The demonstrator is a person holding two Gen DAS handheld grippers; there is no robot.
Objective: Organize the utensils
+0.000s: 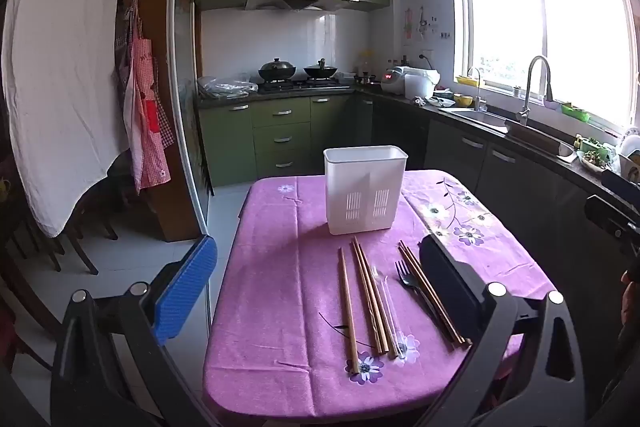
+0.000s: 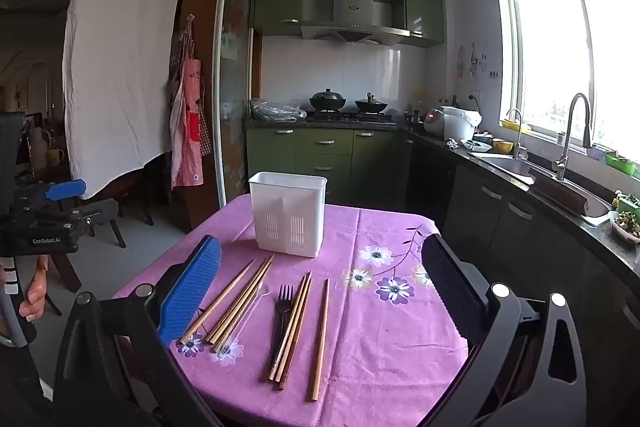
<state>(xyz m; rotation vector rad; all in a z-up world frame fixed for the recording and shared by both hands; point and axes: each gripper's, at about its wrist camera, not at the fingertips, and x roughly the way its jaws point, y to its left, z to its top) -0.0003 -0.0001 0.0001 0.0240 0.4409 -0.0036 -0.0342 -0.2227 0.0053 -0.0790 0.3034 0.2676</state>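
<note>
1. both claws, left claw [image 1: 316,291] and right claw [image 2: 320,291], are hovering spread wide, holding nothing.
2. chopsticks [image 2: 294,323] and fork [image 2: 283,311] are lying loose between the claw fingers; white holder [image 2: 288,213] is standing beyond.
3. sorting is seemingly not yet begun; next, pinching one utensil.

Each black-framed gripper [image 2: 320,291] has one blue ribbed pad, one black, silver screws.

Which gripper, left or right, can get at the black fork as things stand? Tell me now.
Probably either. The black fork lies flat on the tablecloth with chopsticks touching one side; nothing covers it. The right gripper, jaws open, faces it most directly.
</note>
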